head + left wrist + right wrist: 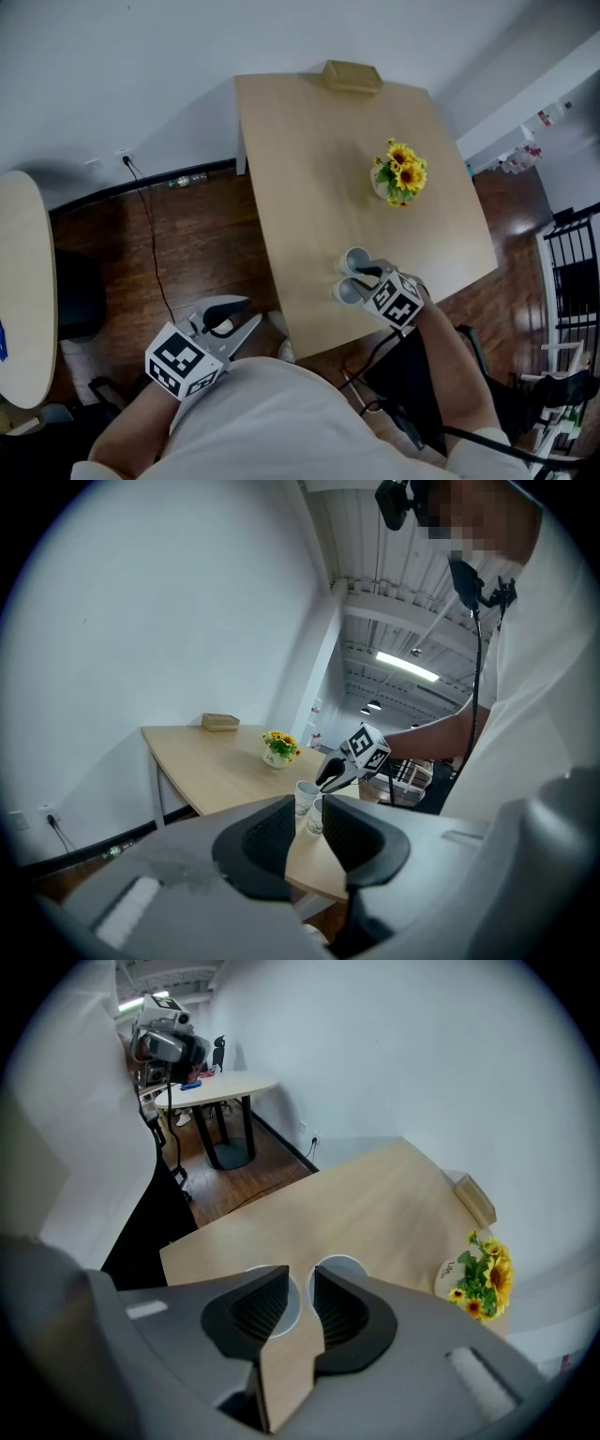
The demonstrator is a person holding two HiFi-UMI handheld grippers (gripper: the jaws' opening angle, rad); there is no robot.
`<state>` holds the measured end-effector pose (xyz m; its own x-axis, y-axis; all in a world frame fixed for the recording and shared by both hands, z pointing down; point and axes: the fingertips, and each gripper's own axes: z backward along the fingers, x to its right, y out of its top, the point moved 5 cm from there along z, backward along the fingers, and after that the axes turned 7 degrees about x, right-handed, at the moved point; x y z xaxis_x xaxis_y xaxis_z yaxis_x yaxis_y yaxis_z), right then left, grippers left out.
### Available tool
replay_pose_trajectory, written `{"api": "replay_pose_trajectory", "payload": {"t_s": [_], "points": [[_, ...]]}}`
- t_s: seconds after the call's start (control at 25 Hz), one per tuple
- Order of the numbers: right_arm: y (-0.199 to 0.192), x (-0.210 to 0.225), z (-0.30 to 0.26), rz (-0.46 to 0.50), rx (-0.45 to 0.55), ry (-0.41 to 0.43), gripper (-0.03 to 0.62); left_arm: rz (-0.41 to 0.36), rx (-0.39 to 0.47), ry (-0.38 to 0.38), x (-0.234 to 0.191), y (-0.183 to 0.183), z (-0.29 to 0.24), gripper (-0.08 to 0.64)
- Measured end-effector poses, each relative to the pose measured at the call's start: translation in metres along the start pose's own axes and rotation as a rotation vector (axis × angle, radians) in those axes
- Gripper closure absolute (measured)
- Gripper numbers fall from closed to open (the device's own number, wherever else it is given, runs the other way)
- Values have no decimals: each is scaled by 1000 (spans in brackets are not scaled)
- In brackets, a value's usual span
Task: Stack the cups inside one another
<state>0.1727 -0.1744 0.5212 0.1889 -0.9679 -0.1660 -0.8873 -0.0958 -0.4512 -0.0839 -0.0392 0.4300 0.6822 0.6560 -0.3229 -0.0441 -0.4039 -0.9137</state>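
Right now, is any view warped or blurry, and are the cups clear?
Head view: sharp, evenly lit, cups clear. Left gripper view: fisheye with dark corners, ceiling light glaring. Right gripper view: fisheye, cups mostly hidden behind the right gripper.

We are holding the left gripper (228,317) low at our left side, with the left forearm (131,424) bent in close to the body. Its jaws are standing a little apart and pointing forward, slightly down. We are reaching the right arm (452,367) forward and tilting the right gripper (364,277) steeply downward, its marker cube (394,300) facing up, its jaws standing apart and gripping nothing.
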Motion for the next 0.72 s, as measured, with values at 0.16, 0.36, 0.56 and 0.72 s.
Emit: {"api": "replay_pose_trajectory", "payload": {"t_s": [0.16,0.36,0.56,0.72], "points": [[4,-10,12,-8,8,-32,500,-21,-7,-43,-1,0,1,462],[4,-30,34,-61,27,-94,503,-36,-2,-92,-3,5,3,463],[4,-57,49,-130,57,-149,505,-53,-5,-158,-7,7,4,463],[-1,-83,50,-194,48,-177,505,-85,-26,-198,-9,9,5,463]]}}
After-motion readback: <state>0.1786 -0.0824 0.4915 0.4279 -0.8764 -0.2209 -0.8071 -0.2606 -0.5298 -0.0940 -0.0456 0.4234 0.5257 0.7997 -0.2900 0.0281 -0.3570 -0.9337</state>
